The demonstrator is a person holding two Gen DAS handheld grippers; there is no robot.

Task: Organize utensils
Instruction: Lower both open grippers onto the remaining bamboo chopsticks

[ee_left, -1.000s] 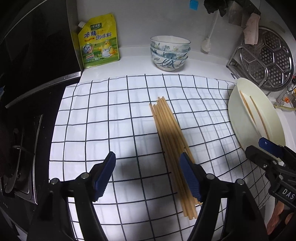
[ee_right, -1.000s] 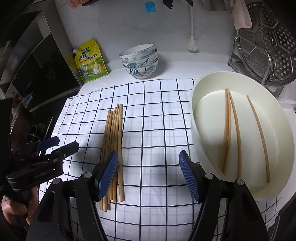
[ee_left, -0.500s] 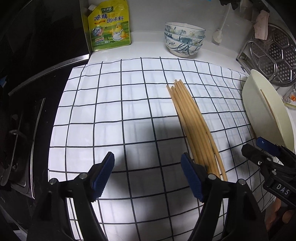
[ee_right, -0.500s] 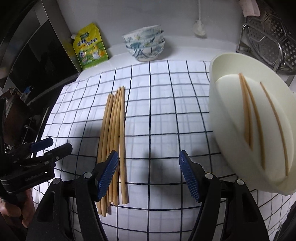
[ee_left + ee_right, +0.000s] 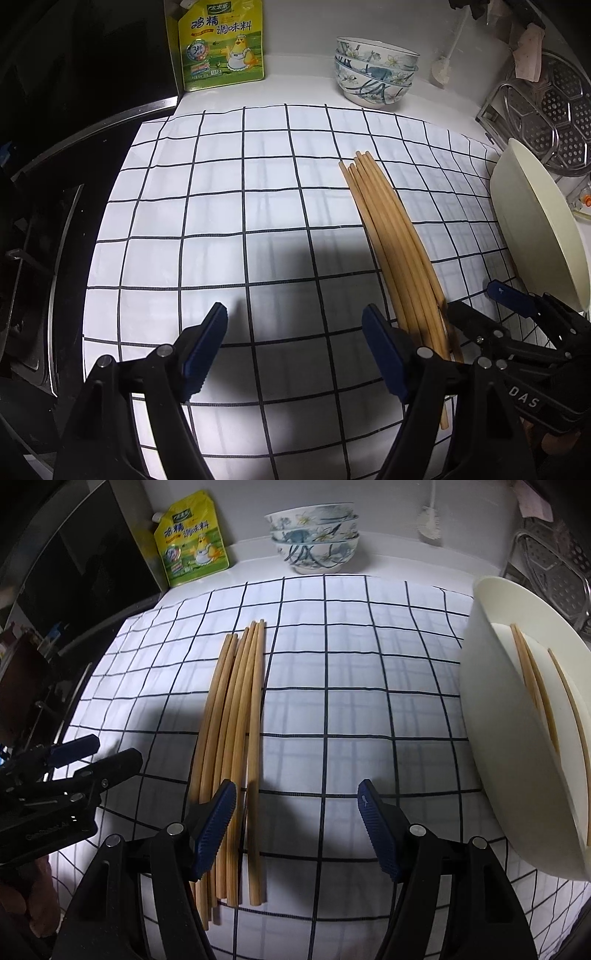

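Note:
Several wooden chopsticks (image 5: 236,720) lie in a bundle on a white checked cloth (image 5: 351,672). Three more chopsticks (image 5: 532,686) rest in a cream basin (image 5: 498,738) at the right. My right gripper (image 5: 295,801) hangs open low over the near end of the bundle, its left finger above most sticks and the rightmost stick just inside the gap. My left gripper (image 5: 295,325) is open over bare cloth, left of the chopsticks (image 5: 391,236). Each gripper shows in the other's view: right gripper (image 5: 476,301), left gripper (image 5: 110,749).
Stacked patterned bowls (image 5: 373,74) and a yellow seasoning pouch (image 5: 221,44) stand at the back by the wall. A metal steamer rack (image 5: 554,110) sits behind the basin (image 5: 535,229). A dark stove (image 5: 29,258) borders the cloth on the left.
Both grippers have sunk closer to the cloth. The bundle now lies to the right of the left gripper, and the right gripper has come in over the bundle's near end.

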